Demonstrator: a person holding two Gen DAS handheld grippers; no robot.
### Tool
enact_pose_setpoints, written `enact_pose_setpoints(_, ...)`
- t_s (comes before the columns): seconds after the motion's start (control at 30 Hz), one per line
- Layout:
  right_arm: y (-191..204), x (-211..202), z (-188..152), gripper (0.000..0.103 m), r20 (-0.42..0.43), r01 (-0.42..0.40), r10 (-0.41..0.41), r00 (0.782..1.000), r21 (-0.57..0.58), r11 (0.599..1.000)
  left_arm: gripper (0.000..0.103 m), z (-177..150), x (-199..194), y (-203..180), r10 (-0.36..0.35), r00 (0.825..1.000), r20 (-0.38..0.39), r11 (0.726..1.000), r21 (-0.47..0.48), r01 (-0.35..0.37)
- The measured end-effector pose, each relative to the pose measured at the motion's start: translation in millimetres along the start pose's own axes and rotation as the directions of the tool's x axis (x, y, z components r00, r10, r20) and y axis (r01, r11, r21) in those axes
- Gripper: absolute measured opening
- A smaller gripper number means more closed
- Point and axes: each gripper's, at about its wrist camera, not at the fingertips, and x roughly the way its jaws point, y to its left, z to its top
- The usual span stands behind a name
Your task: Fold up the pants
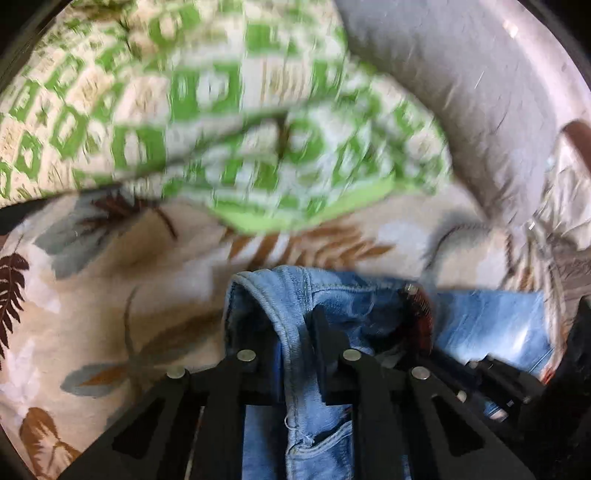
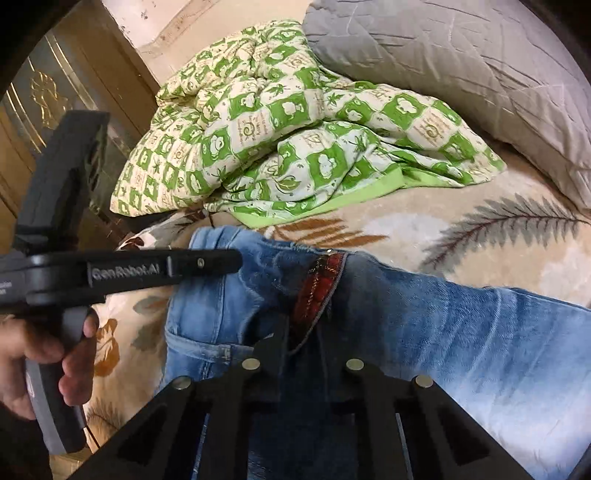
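Both black tongs point steeply down at the faded blue denim pants lying on the leaf-print bed. The left tongs pinch the waistband; the right tongs pinch denim beside the red lining, with the left hand at nine o'clock.

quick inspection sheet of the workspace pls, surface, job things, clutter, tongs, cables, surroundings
surface: bed cover, beige with a fern-leaf print, lightly rumpled.
job's things: blue jeans lie across the cover, waist end bunched, red lining showing at the open fly.
clutter: green-and-cream checked quilt heaped behind the jeans; grey pillow beside it.
grippers: left tongs pinch a fold of the waistband; right tongs pinch denim near the fly; a hand grips the left handle.
cables: nothing seen.
surroundings: wooden furniture with gold ornament beyond the bed; pale wall behind it.
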Motion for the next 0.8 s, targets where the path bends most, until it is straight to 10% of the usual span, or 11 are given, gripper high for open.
enact_pose_setpoints(0.1, -4.3, 20.3, -1.8, 0.034, -0.138, 0.069, -0.063, 0.988, 0.044, 0.997, 0.068, -12.6, 4.9, -1.1, 0.085, 0.996, -0.004, 0.996, 0.000, -0.085)
enact_pose_setpoints(0.13, -7.0, 13.4, -5.3, 0.064, -0.127, 0.074, -0.067, 0.990, 0.051, 0.996, 0.081, -15.3, -1.7, 0.8, 0.089, 0.996, 0.022, 0.996, -0.021, -0.088)
enact_pose_setpoints(0.2, -13.3, -16.4, -16.1, 0.081, -0.074, 0.073, -0.070, 0.995, 0.042, 0.996, 0.083, -23.9, -25.8, -2.2, 0.085, 0.994, 0.075, 0.996, -0.037, -0.082)
enact_pose_setpoints(0.37, -48.6, -111.3, -53.7, 0.081, -0.007, 0.173, -0.174, 0.985, -0.067, 0.983, 0.091, -51.8, -75.9, -70.0, 0.079, 0.980, 0.184, 0.967, 0.223, -0.120)
enact_pose_setpoints(0.5, -109.7, -195.1, -88.8, 0.081, 0.045, 0.422, -0.420, 0.906, -0.075, 0.903, 0.100, -80.9, -98.5, -135.8, 0.042, 0.977, 0.207, 0.920, 0.373, -0.119)
enact_pose_setpoints(0.8, -230.2, -303.5, -134.8, 0.081, 0.024, 0.423, -0.432, 0.902, 0.160, 0.892, 0.101, -111.2, -62.0, -270.4, -0.030, 0.993, 0.112, 0.829, 0.558, -0.038)
